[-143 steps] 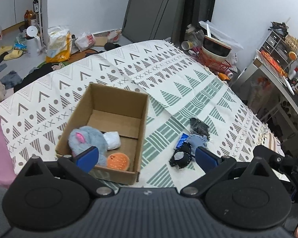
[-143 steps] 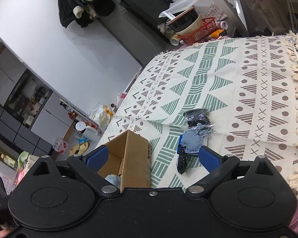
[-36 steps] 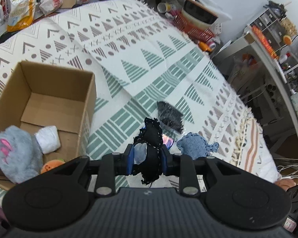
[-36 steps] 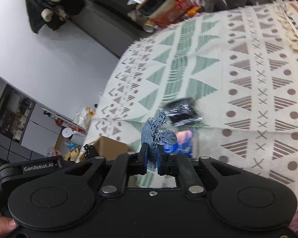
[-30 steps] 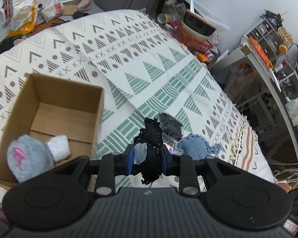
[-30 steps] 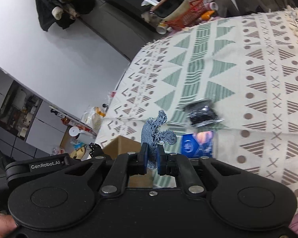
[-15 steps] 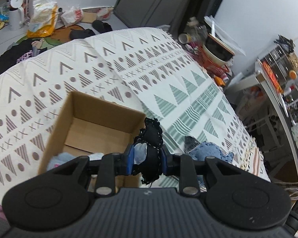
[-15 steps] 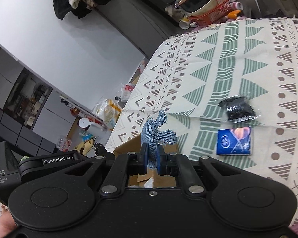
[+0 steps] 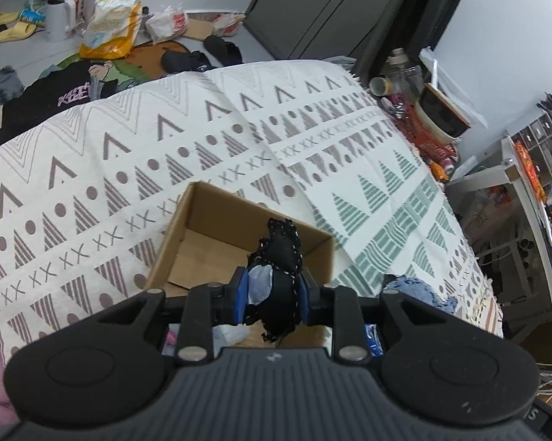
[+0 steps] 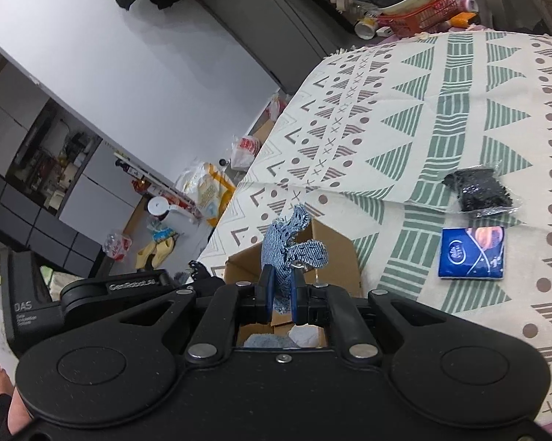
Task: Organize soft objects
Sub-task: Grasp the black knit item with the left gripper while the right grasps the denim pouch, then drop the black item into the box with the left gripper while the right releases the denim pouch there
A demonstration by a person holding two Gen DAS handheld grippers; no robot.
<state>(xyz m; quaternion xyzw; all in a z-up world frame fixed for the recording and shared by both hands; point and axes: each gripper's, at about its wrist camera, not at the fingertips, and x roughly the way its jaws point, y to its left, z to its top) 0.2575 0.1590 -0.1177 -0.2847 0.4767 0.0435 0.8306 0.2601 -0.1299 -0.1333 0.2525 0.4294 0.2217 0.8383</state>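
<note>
My left gripper (image 9: 272,290) is shut on a black lacy soft piece (image 9: 281,257) that sticks up between the blue pads, over the open cardboard box (image 9: 202,228). My right gripper (image 10: 280,294) is shut on a blue denim scrap (image 10: 287,242), also above the box (image 10: 334,253). In the right wrist view a grey plush (image 10: 264,340) and a white soft item (image 10: 305,334) show inside the box under the fingers. The left gripper's body (image 10: 128,286) is just to the left there. The denim scrap (image 9: 412,290) also shows at the right of the left wrist view.
The box stands on a bed with a patterned cover (image 9: 128,169). A black item in a clear bag (image 10: 480,191) and a blue packet (image 10: 472,251) lie on the cover right of the box. A red basket with a bowl (image 10: 415,14) sits past the bed's far end. Clutter covers the floor (image 9: 106,33).
Both grippers were open earlier and now grip their pieces. Over the last second both have travelled from beside the black bag and blue packet to above the box.
</note>
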